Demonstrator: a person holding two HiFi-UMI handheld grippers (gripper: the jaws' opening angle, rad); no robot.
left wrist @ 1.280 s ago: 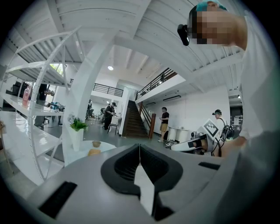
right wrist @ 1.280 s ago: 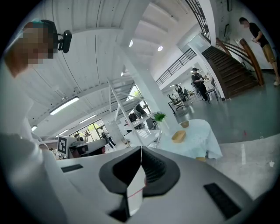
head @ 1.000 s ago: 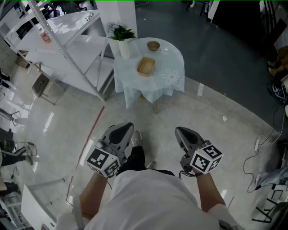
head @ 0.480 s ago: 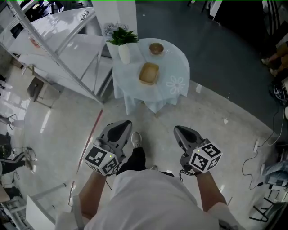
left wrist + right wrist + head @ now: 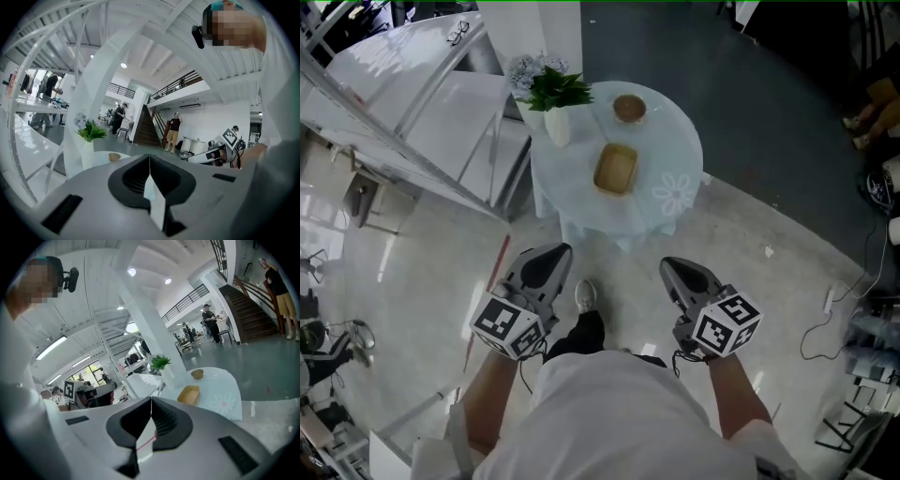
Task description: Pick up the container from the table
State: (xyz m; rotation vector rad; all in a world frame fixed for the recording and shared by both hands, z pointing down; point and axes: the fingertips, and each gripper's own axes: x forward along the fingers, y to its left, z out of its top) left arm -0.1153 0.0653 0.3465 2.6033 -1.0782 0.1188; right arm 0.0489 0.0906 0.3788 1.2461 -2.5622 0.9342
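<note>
**Both grippers empty and well short of the container on the round desk**

In the head view the person stands on a pale glossy floor [image 5: 412,281], holding both grippers low in front of the body. The left gripper [image 5: 546,267] and the right gripper [image 5: 682,278] are side by side and apart from each other. Each carries a cube with black-and-white square markers; the only print that can be made out is those marker patterns.

In the left gripper view the left gripper [image 5: 149,178] has its jaws pressed together tip to tip, with nothing between them. The right gripper view shows the right gripper [image 5: 151,416] the same way, jaws closed on each other and pinching nothing.

The tan rectangular container [image 5: 616,169] lies near the middle of the round desk [image 5: 581,192], well beyond both grippers. It also shows ahead of the jaws in the right gripper view [image 5: 189,394]. The desk is covered by a pale cloth bearing a white flower print [image 5: 673,195] to the right of the container. A small round brown bowl [image 5: 629,108] sits toward the far edge, apart from the container. A white vase [image 5: 558,128] with a green plant [image 5: 555,89] stands at the desk's far left edge.

A white slanted frame with shelves [image 5: 412,103] stands to the left of the desk, and cables [image 5: 825,323] trail on the floor at the right.
</note>
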